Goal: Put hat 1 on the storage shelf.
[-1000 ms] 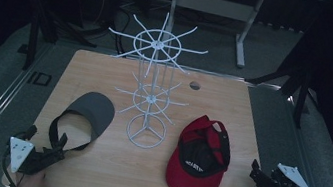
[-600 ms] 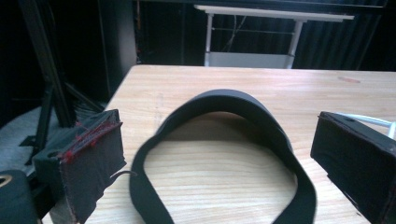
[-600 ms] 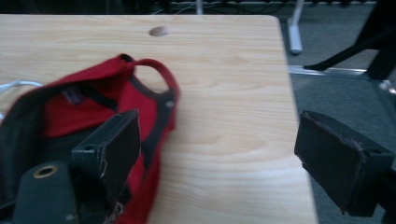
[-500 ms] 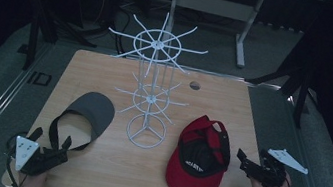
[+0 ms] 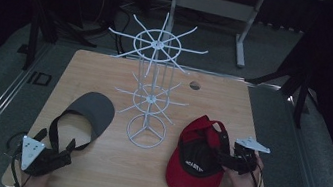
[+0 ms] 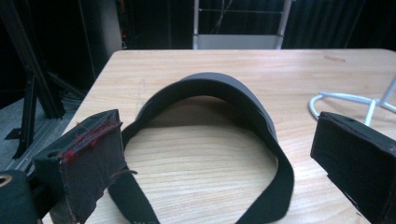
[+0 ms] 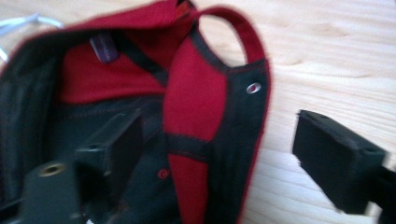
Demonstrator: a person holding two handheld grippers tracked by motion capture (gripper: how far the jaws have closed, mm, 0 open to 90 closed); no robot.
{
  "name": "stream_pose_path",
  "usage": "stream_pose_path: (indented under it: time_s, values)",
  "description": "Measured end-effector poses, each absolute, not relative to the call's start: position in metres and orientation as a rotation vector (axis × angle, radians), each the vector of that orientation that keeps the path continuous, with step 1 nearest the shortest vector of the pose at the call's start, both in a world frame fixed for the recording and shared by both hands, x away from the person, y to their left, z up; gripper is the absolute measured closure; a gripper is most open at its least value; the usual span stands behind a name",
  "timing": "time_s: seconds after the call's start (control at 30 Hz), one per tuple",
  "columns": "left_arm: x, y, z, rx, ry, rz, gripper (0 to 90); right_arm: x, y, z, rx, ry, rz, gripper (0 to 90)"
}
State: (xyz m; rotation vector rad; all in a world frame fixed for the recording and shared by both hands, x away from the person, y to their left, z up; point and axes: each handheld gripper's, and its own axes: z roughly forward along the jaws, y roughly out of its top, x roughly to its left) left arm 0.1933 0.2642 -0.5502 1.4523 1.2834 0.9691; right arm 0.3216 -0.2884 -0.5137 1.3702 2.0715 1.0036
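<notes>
Your right hand-held gripper [image 5: 223, 156] has just slid in from the edge of the surface [image 5: 107, 71] to the red cap [image 5: 196, 166], and its jaws have been narrowing a little on the way. They are not clamped yet: one jaw sits inside the upturned cap, the other outside on bare wood, with the cap's side wall between them and nothing pressing. That reads as you lining up a grip on the cap, probably to carry it to the white wire rack [image 5: 150, 91] standing in the middle.

Your left hand-held gripper [image 5: 55, 149] has barely shifted. It waits wide open at the near left, its jaws on either side of the strap of the grey visor [image 5: 89, 111] without touching it.

From above you get the layout: visor left of the rack's foot, cap right of it, both flat on the surface. Your right gripper view gives what that angle can't, the cap's wall [image 7: 212, 116] between the spread jaws, seams and a snap stud showing, a bit blurred. Your left gripper view shows the visor's band [image 6: 219, 140] curling toward you, and a corner of the rack's ring foot [image 6: 345, 100] at right.
</notes>
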Motion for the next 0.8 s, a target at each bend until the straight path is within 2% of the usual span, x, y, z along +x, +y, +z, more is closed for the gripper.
stream_pose_path:
  time_s: [0.27, 0.43, 0.67, 0.73, 0.8]
  values:
    - [0.193, 0.264, -0.550, 1.459, 1.287, 0.966, 2.6, 0.328, -0.269, -0.531, 1.285, 2.157, 0.870, 24.5]
    - [0.194, 0.264, -0.550, 1.463, 1.288, 0.961, 2.6, 0.327, -0.261, -0.538, 1.236, 2.186, 0.782, 36.4]
    - [0.194, 0.263, -0.550, 1.464, 1.289, 0.957, 2.6, 0.329, -0.257, -0.546, 1.236, 2.194, 0.744, 41.7]
    - [0.194, 0.263, -0.551, 1.467, 1.290, 0.954, 2.6, 0.329, -0.255, -0.547, 1.217, 2.199, 0.745, 47.4]
    - [0.194, 0.263, -0.551, 1.471, 1.293, 0.954, 2.6, 0.328, -0.254, -0.548, 1.193, 2.213, 0.763, 60.6]
